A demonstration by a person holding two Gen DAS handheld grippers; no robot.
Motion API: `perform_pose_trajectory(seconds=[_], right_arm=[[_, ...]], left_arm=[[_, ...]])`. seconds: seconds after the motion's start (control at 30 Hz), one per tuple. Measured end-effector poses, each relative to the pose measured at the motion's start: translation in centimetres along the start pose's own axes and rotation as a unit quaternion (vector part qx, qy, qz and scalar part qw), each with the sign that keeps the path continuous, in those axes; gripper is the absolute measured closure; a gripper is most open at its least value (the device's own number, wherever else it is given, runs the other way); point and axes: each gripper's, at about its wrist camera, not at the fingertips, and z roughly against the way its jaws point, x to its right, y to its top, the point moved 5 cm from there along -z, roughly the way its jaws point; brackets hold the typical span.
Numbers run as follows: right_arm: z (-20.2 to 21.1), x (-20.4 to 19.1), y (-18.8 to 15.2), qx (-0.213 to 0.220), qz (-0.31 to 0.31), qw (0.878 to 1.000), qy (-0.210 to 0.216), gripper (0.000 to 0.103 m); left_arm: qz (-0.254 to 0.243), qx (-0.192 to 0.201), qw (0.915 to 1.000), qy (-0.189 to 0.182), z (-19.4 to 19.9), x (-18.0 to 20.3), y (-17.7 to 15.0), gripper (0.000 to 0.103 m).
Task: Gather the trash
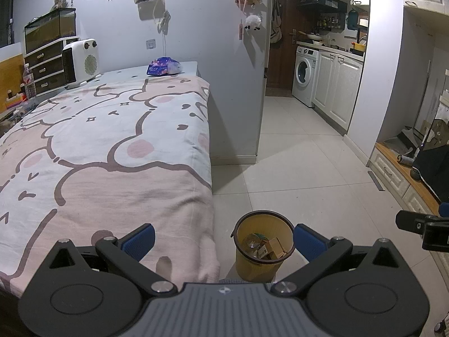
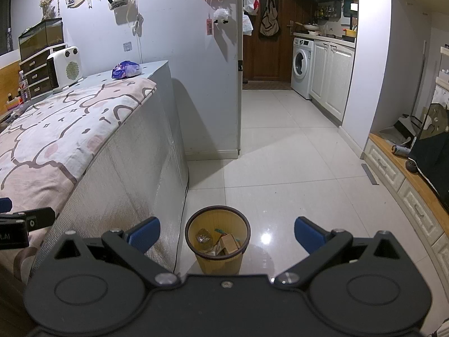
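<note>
A yellow waste bin (image 1: 263, 248) stands on the tiled floor beside the bed's corner, holding a clear plastic piece, a small cardboard box and paper scraps. In the right wrist view the same bin (image 2: 218, 240) sits straight ahead and below. My left gripper (image 1: 223, 238) is open and empty, hovering over the bed edge and the bin. My right gripper (image 2: 227, 234) is open and empty above the bin. A purple plastic bag (image 1: 164, 66) lies at the far end of the platform behind the bed, and the bag (image 2: 126, 70) also shows in the right wrist view.
A bed with a pink cartoon cover (image 1: 98, 146) fills the left. A white heater (image 1: 80, 64) and drawers (image 1: 45, 67) stand at the far end. Open tiled floor (image 2: 280, 154) leads to a kitchen with a washing machine (image 2: 301, 67). Low cabinets (image 2: 398, 174) line the right.
</note>
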Motion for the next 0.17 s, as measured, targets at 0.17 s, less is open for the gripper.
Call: perform_pose_trajectory(seconds=[0.17], right_arm=[[-0.01, -0.03, -0.02, 0.0, 0.0, 1.0, 0.0, 0.0]], left_arm=[[0.0, 0.0, 1.0, 0.001, -0.01, 0.01, 0.01, 0.0]])
